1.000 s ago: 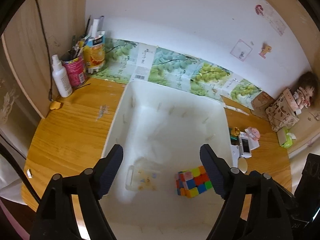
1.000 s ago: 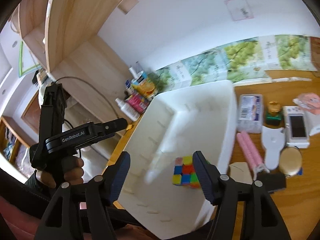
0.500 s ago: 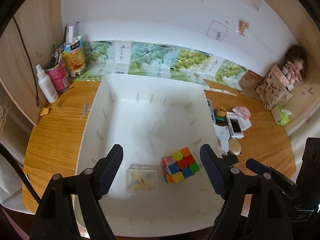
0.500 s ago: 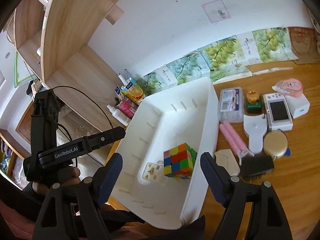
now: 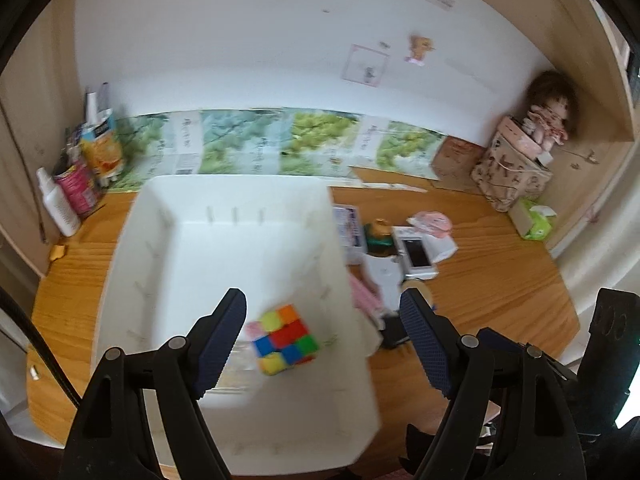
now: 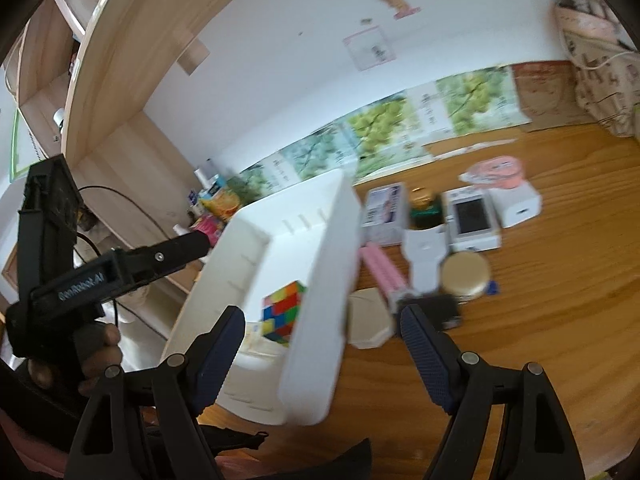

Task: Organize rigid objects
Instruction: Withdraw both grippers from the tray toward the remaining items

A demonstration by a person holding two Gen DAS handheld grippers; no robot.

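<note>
Both grippers hang empty, fingers spread wide, left gripper (image 5: 322, 336) over the white plastic bin (image 5: 160, 248) holding the multicoloured puzzle cube (image 5: 286, 338), right gripper (image 6: 322, 344) astride its rim, so next pick looks like the pink bar (image 6: 382, 272) on the wooden worktop (image 6: 540, 300).

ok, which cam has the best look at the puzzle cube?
Left wrist: the puzzle cube shows its whole top face inside the white bin, though slightly blurred. In the right wrist view the bin wall hides part of the cube.
</note>
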